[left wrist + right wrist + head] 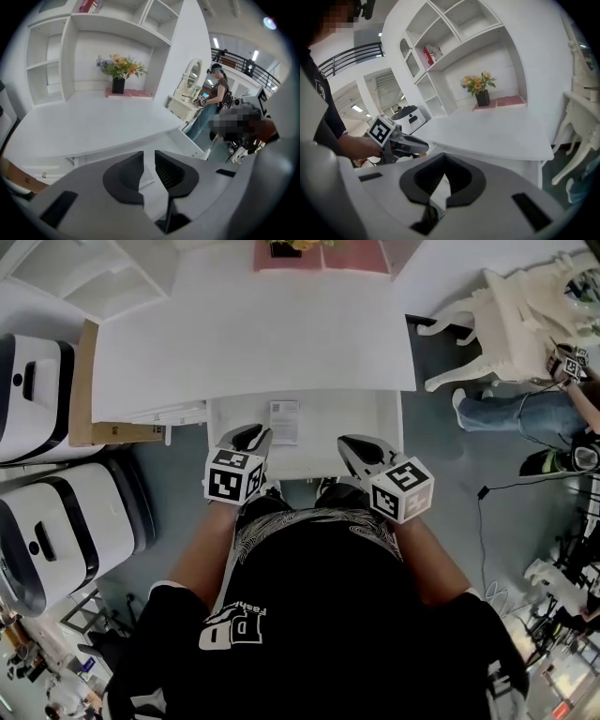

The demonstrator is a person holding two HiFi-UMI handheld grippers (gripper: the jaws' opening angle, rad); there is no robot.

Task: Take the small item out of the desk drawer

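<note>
White desk, smooth matte top, square front edge, across upper centre of head view. Shallow white drawer pulled open just below that edge, flat bare floor.

Small item: thin rectangular printed card or slip, flat on drawer floor, centre of head view, between the two gripper tips and a little further up the frame; also glimpsed past the jaws in left gripper view.

Left gripper: grey body, ribbed black pads, marker cube at rear; over drawer's near edge, pointing up-frame. Jaws a narrow gap apart, nothing between.

Right gripper: same build, angled up and left in the frame, over drawer's front lip. Tips together, holding nothing.

Bare forearms rising from lower frame, black printed T-shirt below.

Surroundings: flowers in dark vase on pink mat at desk's back; white shelving; cardboard box and two white-and-black machines at left; ornate white chair and a second person at right.
</note>
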